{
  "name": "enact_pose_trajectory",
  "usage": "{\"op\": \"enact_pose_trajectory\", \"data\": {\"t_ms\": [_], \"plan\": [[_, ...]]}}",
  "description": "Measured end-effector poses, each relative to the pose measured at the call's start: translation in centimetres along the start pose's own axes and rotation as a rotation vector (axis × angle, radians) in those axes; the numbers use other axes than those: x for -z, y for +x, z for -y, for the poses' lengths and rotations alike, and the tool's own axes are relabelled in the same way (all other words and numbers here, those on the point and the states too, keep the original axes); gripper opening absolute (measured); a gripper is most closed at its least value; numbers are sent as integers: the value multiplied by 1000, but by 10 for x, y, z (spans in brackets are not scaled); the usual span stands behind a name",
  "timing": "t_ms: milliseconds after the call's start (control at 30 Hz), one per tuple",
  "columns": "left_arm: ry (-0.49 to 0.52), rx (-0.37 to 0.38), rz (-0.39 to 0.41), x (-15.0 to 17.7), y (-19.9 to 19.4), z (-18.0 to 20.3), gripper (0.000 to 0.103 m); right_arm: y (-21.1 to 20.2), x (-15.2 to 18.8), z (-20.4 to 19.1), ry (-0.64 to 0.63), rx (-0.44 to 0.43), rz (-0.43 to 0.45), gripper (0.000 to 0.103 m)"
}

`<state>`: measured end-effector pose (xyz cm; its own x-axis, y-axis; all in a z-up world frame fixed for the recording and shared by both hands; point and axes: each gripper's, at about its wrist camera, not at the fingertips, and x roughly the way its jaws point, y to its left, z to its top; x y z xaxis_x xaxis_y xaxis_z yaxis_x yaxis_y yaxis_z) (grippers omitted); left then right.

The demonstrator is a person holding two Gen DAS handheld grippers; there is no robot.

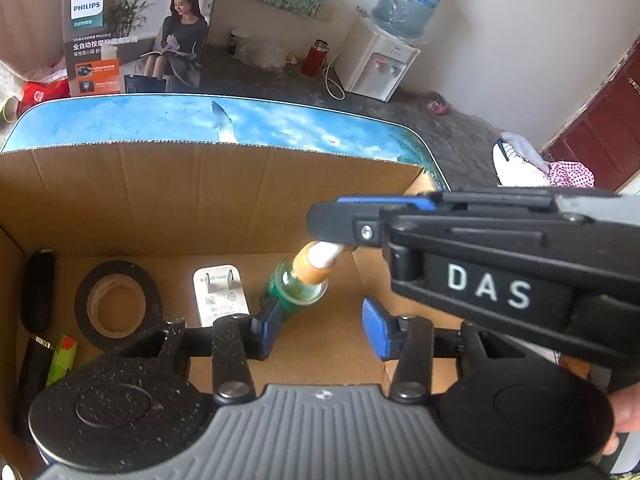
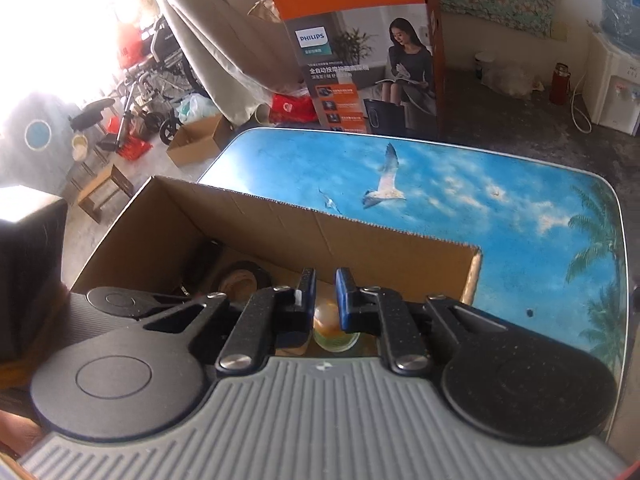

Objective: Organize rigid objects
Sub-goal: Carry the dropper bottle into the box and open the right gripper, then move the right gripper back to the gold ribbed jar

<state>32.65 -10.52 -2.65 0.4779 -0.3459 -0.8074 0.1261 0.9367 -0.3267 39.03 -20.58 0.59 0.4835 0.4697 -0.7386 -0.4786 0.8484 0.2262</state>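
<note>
Right gripper (image 1: 340, 236) pinches the bottle's (image 1: 298, 288) white cap over the box (image 1: 200, 200) floor, two o'clock of the plug (image 1: 220, 296); left gripper (image 1: 318, 328) gapes empty. Thin grip: the bottle could swing and topple.

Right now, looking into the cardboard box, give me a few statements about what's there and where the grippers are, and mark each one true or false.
1. The green bottle stands inside the cardboard box. True.
2. The right gripper is over the bottle's white cap. True.
3. The left gripper is shut on the tape roll. False: it is open and holds nothing; the tape roll lies flat on the box floor.
4. The white charger lies between the tape roll and the bottle. True.
5. The box sits on bare concrete floor. False: it sits on a table printed with sky and seagulls.
</note>
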Motion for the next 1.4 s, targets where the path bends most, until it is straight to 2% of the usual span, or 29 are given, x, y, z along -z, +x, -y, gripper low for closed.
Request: {"op": "enact_pose_trajectory", "data": {"t_ms": [233, 367, 500, 567, 667, 767, 900, 967, 1200, 1400], "plan": [[36, -15, 38, 6, -17, 8, 66, -16, 1, -10, -5, 14, 40, 13], [62, -11, 79, 13, -38, 15, 75, -47, 12, -10, 72, 7, 118, 25], [107, -23, 121, 26, -66, 23, 79, -94, 35, -14, 151, -24, 231, 33], [130, -37, 141, 35, -82, 26, 83, -119, 52, -20, 172, -28, 295, 46], [156, -39, 171, 52, -107, 28, 84, -153, 80, -32, 188, -35, 379, 52], [172, -24, 180, 70, -130, 28, 86, -176, 108, -45, 208, -54, 420, 57], [207, -21, 198, 99, -158, 24, 89, -194, 143, -62, 217, -59, 442, 63], [223, -34, 206, 115, -169, 19, 90, -200, 158, -71, 218, -61, 446, 70], [212, -64, 189, 158, -192, -2, 90, -198, 201, -94, 249, -111, 409, 75], [213, -103, 187, 191, -199, -16, 90, -184, 221, -111, 265, -155, 367, 78]]}}
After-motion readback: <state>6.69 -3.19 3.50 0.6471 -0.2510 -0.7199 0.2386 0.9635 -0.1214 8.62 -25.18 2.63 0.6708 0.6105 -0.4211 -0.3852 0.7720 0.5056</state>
